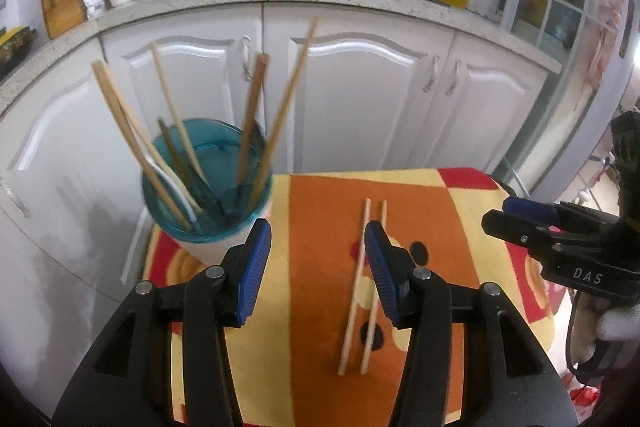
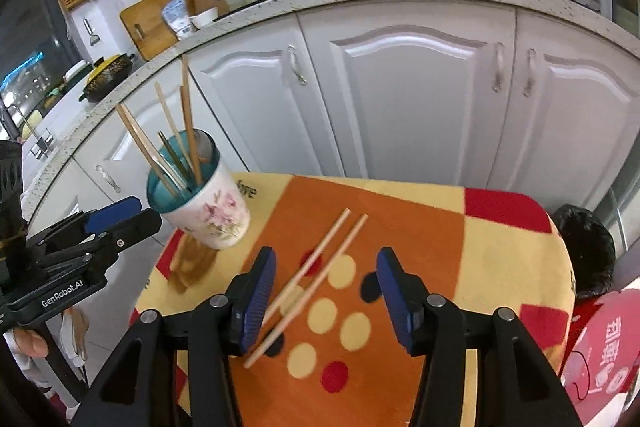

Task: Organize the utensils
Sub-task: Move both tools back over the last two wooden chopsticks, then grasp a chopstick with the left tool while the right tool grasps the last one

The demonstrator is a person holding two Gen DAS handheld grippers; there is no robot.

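Wooden chopsticks (image 2: 316, 269) lie mid-cloth; the utensil cup (image 2: 208, 203) stands at its far-left corner. We hold left gripper (image 1: 316, 263) and right gripper (image 2: 326, 297) spread, empty.

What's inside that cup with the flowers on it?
The cup holds several wooden chopsticks leaning against its blue inside, plus a darker stick and something white. Their lower ends crowd together at the bottom, so I cannot tell what else is down there.
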